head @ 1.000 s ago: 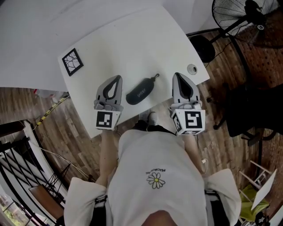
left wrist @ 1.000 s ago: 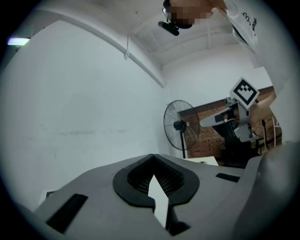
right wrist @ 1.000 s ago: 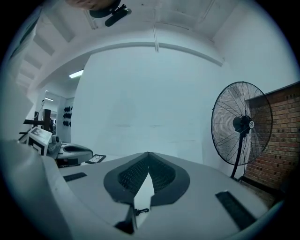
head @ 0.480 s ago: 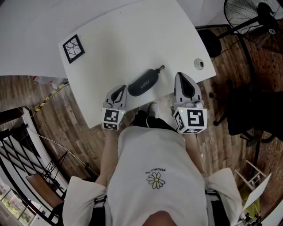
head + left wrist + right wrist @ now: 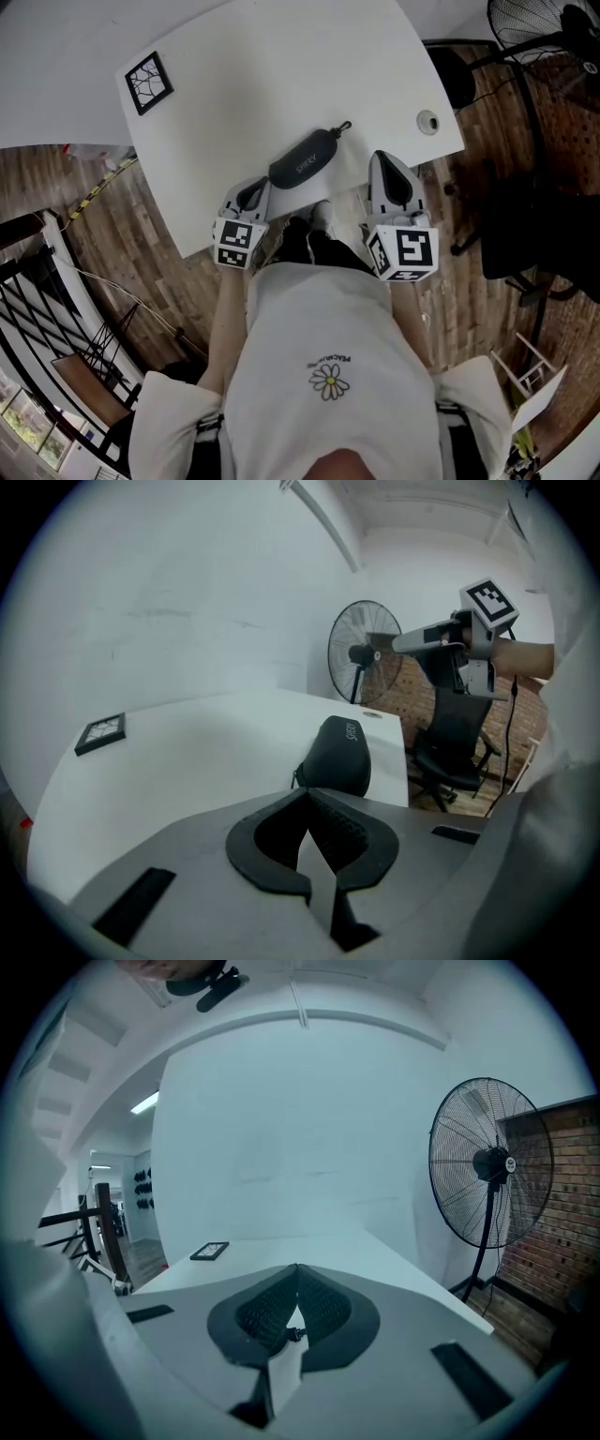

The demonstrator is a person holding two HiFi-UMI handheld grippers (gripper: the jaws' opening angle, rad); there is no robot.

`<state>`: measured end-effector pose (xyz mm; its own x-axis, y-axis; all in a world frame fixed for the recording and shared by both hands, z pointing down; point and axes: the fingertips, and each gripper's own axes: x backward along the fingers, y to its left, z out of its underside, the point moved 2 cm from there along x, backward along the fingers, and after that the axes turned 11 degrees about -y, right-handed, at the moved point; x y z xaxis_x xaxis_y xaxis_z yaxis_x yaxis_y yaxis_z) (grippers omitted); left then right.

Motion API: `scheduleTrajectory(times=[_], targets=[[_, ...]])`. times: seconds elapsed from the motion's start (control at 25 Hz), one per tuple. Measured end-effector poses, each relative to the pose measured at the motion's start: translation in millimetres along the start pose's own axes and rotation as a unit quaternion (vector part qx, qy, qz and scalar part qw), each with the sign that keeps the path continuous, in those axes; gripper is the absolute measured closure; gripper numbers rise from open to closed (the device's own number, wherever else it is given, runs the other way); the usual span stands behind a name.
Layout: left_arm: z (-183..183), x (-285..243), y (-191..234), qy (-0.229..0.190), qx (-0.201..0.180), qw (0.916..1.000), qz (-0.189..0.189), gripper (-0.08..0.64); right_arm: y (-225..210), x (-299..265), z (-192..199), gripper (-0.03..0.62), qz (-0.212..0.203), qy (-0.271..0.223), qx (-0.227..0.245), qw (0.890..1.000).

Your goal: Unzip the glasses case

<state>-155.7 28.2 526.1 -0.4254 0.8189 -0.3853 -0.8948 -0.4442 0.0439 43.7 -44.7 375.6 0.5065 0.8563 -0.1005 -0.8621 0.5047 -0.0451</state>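
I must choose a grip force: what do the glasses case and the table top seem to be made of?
Glasses case: probably a semi-rigid shell covered in dark matte fabric or leatherette; it shows no glare and keeps a rounded shape. Table top: probably white laminate or painted board; smooth, even, no grain.

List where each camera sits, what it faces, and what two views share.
Head view: on the person's head, looking steeply down at table, glasses case, left gripper, right gripper; shirt and forearms show.
Left gripper view: on the left gripper, looking along its shut jaws at the case; the right gripper and hand show beyond.
Right gripper view: on the right gripper, looking over its shut jaws across the table toward a fan.
Shared: head and left gripper views both show the case.
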Motion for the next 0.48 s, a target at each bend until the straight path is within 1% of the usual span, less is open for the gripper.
scheduleTrajectory(times=[0.2, 0.48], targets=[[1.1, -3.1, -14.7, 0.006, -0.012, 0.9997, 0.022, 0.548, -2.9, 1.9, -0.1, 0.584, 0.004, -0.004, -0.002, 1.000], [-7.0, -27.7, -64.6, 0.008, -0.040, 0.9947, 0.095, 0.548, -9.2, 5.8, 0.2, 0.584, 0.012, -0.004, 0.000, 1.000]])
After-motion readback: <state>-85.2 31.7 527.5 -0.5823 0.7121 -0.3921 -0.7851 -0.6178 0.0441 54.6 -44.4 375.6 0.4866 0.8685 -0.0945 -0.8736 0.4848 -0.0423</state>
